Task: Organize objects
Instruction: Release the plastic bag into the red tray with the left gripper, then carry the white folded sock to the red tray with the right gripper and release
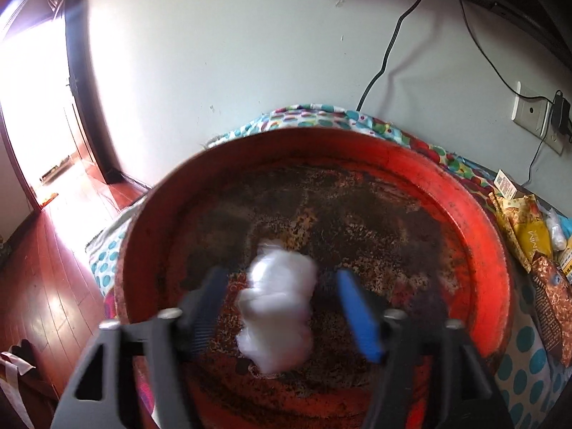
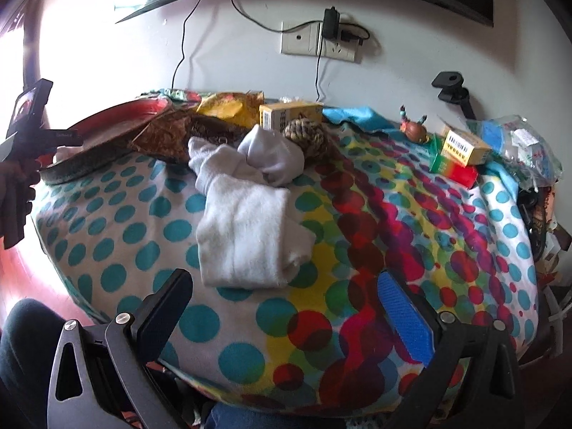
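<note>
The left gripper (image 1: 282,307), jaws spread, hangs over a motion-blurred white bundle (image 1: 277,307) in the red tray (image 1: 489,250); the right gripper (image 2: 286,307) gapes, holding nothing.

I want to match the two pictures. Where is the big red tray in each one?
Left wrist view: the red tray fills the middle, under the open fingers.
Right wrist view: it lies at far left, seen edge-on.
Shared landmark: the wall socket behind the table.
</note>
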Tool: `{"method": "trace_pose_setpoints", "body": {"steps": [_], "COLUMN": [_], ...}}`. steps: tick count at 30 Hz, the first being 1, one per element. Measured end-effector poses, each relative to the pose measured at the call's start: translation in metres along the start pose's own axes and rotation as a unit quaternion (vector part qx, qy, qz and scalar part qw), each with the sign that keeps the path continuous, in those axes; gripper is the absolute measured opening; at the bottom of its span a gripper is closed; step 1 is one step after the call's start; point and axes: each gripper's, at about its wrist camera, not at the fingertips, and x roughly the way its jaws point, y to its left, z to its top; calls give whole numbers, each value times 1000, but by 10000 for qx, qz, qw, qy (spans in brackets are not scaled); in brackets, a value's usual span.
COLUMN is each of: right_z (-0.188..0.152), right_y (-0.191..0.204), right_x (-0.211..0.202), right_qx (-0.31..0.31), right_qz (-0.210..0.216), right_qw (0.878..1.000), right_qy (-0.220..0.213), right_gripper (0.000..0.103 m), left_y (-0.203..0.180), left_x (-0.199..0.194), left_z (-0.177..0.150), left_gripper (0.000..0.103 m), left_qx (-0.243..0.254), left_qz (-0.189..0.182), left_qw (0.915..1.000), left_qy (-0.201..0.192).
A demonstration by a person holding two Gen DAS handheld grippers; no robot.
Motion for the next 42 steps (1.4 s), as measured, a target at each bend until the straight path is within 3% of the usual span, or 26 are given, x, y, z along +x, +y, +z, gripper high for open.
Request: {"method": "trace_pose_setpoints", "body": {"steps": [3,8,13,16,17,23,30,33,34,42], "right_z": [6,13,20,22,21,20,13,15,15,29], "right_y": [5,8,10,12,12,15,13,12,12,11], "right_x": [5,17,26,35,39,43,43,42,42,16], "right_qx": [21,278,471,459,423,352,272,283,278,315], "right_qz": [-15,14,39,66,87,-3,120,103,114,281], "right_qw": [10000,9996,9989,9987,9987,9993,9990,9991,9992,9984], "right_qy": [25,110,76,188,266,111,-323,-295,-261,-389], "right_gripper": [103,103,100,77,74,78,77,62,47,40], "left_y": [-4,-14,-14,-18,-19,-21,-12,-11,-12,-18], "left_x": [-13,-48,-89,-109,-112,-134,-118,-123,-125,-134], "left_z": [-2,-17,-51,-77,-82,-82,-92,-93,-94,-101], "left_gripper": [85,85,85,85,85,85,85,85,86,86], "left_qx": [-20,364,229,239,251,169,-86,-98,-73,21], "left_qz": [-114,-202,-659,-831,-845,-938,-880,-880,-874,-911], "left_qw": [9999,9983,9967,9954,9951,9922,9952,9950,9949,9947], "left_qy": [-79,-399,-424,-422,-446,-807,-412,-471,-491,-473]}}
